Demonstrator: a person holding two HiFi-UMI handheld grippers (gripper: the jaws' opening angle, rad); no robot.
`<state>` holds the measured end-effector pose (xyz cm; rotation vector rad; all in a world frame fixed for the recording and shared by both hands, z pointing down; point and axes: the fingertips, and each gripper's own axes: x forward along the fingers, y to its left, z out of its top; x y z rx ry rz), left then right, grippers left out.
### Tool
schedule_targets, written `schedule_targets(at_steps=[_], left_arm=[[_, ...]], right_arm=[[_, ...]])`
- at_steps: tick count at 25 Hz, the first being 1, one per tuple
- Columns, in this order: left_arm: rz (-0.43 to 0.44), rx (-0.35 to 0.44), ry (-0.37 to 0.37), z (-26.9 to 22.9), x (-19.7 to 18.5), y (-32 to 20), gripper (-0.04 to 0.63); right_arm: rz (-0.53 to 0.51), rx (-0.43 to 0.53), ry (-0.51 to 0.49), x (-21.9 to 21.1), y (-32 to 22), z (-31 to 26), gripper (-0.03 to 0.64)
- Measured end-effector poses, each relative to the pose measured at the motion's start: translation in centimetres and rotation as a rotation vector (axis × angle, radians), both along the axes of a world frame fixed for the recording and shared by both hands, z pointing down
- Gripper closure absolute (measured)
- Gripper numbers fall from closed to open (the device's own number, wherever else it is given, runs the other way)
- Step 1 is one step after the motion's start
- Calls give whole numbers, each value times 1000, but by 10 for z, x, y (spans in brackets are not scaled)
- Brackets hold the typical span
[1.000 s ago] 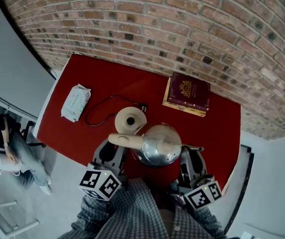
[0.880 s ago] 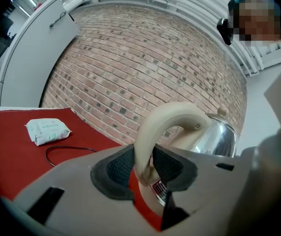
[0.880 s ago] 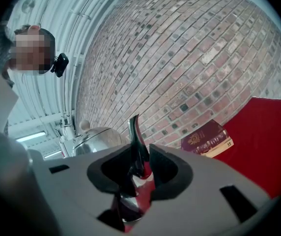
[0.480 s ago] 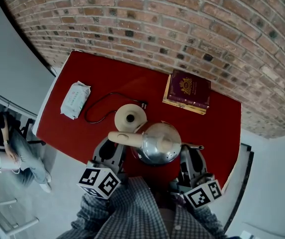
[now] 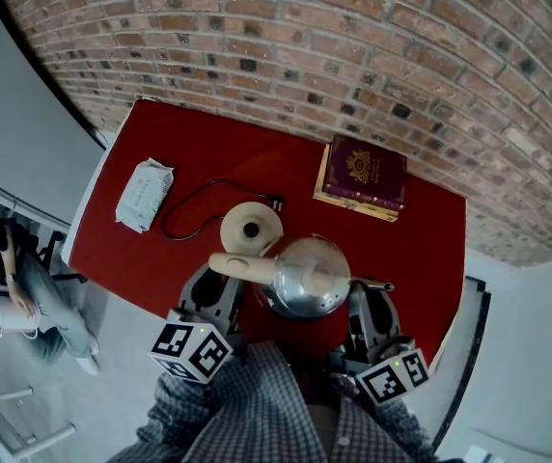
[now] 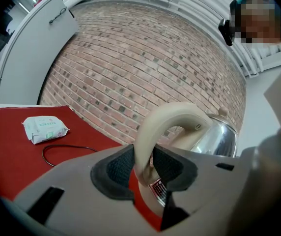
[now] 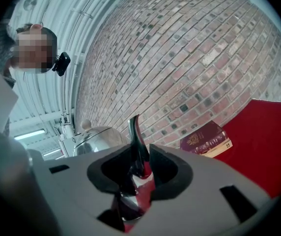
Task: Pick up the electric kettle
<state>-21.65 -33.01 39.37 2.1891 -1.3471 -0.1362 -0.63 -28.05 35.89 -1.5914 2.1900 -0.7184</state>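
The steel electric kettle [image 5: 307,278] hangs above the red table [image 5: 421,249], off its round cream base [image 5: 250,228]. My left gripper [image 5: 226,283] is shut on the kettle's cream handle [image 5: 242,268]; in the left gripper view the handle [image 6: 165,122] runs down between the dark pads [image 6: 116,168] of the left gripper [image 6: 143,166], with the shiny body [image 6: 219,134] beyond. My right gripper [image 5: 366,293] is shut on the thin spout [image 5: 377,286]. The right gripper view shows the spout [image 7: 136,141] pinched in the right gripper [image 7: 139,168], with the kettle's lid and body [image 7: 94,139] to the left.
A black cord [image 5: 194,210] loops from the base toward a white wipes packet [image 5: 142,195] at the table's left. A maroon book [image 5: 363,179] lies at the back by the brick wall [image 5: 353,56]. A seated person [image 5: 11,287] is off the table's left edge.
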Motion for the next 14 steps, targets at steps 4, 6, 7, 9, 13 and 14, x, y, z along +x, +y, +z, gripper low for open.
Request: schedule_targets(at_steps=[4, 6, 7, 9, 13, 14], left_arm=[[8, -2, 0, 1, 0, -1, 468], [10, -2, -1, 1, 1, -1, 468], [11, -2, -1, 1, 1, -2, 468], [10, -4, -2, 1, 0, -2, 468], [9, -3, -3, 1, -2, -3, 468], [9, -2, -3, 1, -2, -3, 468]], right_arm=[[2, 0, 2, 0, -1, 1, 503], [4, 0, 3, 0, -1, 1, 503], [4, -1, 3, 0, -1, 1, 503], [4, -2, 2, 0, -2, 1, 503], [2, -4, 0, -2, -2, 1, 503], [2, -4, 0, -3, -2, 2, 503]])
